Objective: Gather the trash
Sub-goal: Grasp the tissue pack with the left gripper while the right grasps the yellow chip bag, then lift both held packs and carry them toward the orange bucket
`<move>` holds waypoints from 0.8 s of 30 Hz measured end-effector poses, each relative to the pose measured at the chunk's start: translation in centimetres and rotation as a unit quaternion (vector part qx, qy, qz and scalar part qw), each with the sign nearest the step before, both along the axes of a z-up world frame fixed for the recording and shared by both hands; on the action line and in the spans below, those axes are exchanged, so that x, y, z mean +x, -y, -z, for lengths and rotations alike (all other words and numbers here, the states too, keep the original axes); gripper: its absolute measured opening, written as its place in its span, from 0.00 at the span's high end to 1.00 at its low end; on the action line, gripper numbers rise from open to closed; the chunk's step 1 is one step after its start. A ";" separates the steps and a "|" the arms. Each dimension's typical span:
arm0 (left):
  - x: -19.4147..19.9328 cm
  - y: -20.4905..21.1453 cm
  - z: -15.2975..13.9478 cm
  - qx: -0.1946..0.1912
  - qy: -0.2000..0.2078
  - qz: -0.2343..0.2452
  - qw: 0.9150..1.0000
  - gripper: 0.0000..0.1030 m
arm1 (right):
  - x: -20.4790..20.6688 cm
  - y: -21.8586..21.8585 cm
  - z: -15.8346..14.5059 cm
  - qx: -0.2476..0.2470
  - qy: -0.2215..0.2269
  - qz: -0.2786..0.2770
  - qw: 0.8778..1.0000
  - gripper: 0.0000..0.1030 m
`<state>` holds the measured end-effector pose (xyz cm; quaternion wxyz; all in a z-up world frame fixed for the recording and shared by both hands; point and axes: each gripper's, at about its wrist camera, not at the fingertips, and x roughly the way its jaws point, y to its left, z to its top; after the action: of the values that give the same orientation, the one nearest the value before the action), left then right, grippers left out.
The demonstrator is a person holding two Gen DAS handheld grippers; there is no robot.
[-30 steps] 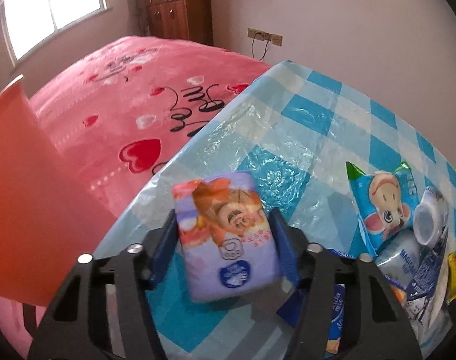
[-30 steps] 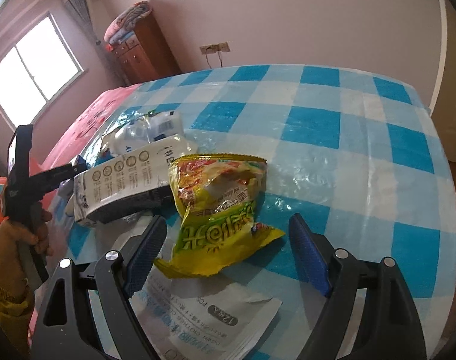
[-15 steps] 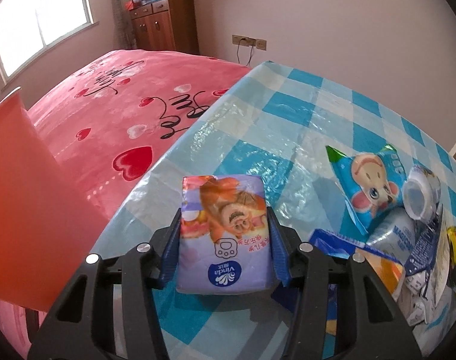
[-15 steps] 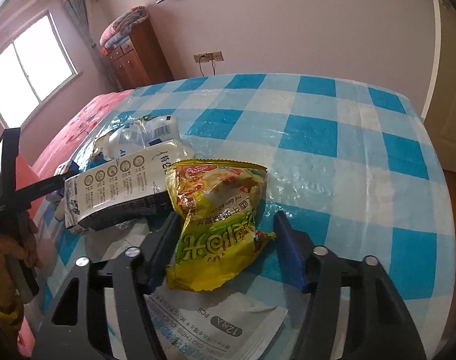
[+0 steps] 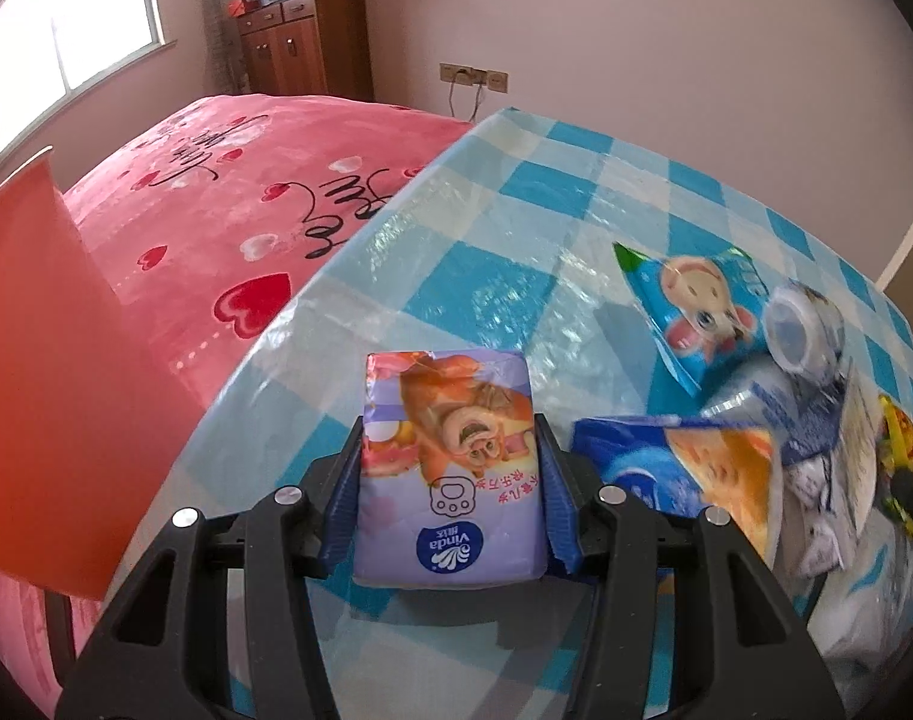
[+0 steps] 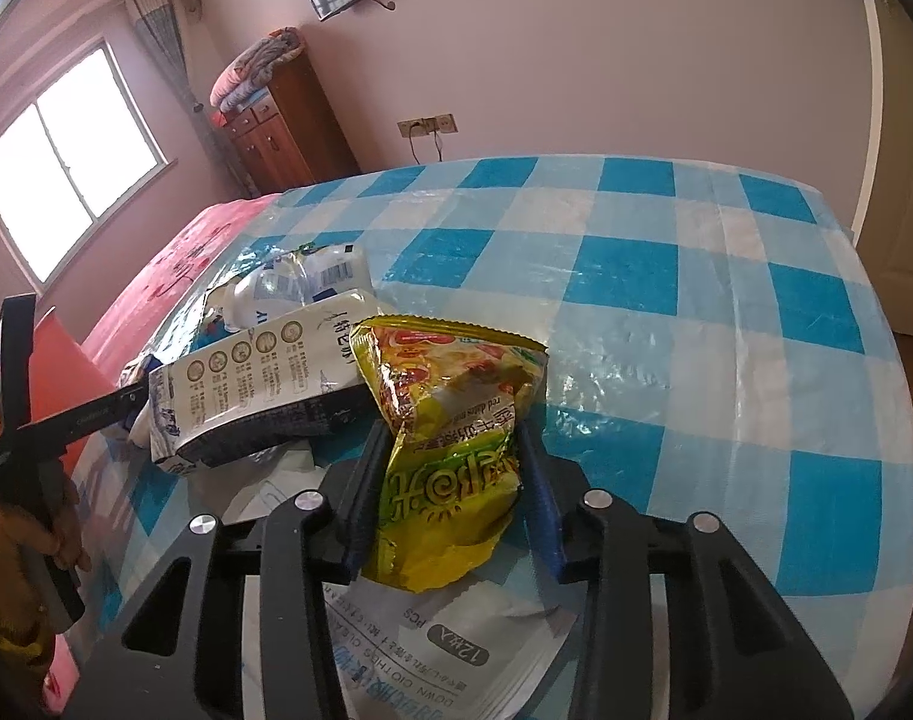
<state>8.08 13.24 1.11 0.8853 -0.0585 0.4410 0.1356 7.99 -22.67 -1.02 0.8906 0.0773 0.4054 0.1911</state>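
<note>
In the left wrist view my left gripper (image 5: 450, 474) is shut on a purple tissue pack (image 5: 450, 516), and both blue pads press its sides just above the checked tablecloth (image 5: 504, 252). My right gripper (image 6: 453, 480) is closing on a crumpled yellow snack bag (image 6: 450, 438). The bag is pinched between both pads and creased at the waist. It rests on a white wipes wrapper (image 6: 432, 654).
A pile of trash lies on the table: a blue cartoon-mouse bag (image 5: 690, 300), a plastic bottle (image 5: 804, 330), a blue-and-orange bag (image 5: 684, 468) and a white carton (image 6: 258, 384). An orange sheet (image 5: 42, 390) stands at the left, with a pink bed (image 5: 246, 198) beyond the table edge. A hand (image 6: 60, 534) holds the left tool.
The right jaws have drawn in from wide apart and now squeeze the yellow bag. The left gripper has shifted a little with the tissue pack, and the blue-and-orange bag has come into view.
</note>
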 end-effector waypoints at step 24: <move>-5.7 3.2 -1.2 -0.053 0.016 0.087 0.995 0.49 | -1.7 0.8 -1.3 0.064 0.028 0.001 0.998 0.65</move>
<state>2.34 10.01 2.34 0.8964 -0.0691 0.4366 0.0340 6.30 -23.43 0.23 0.8951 0.1293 0.3667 0.2180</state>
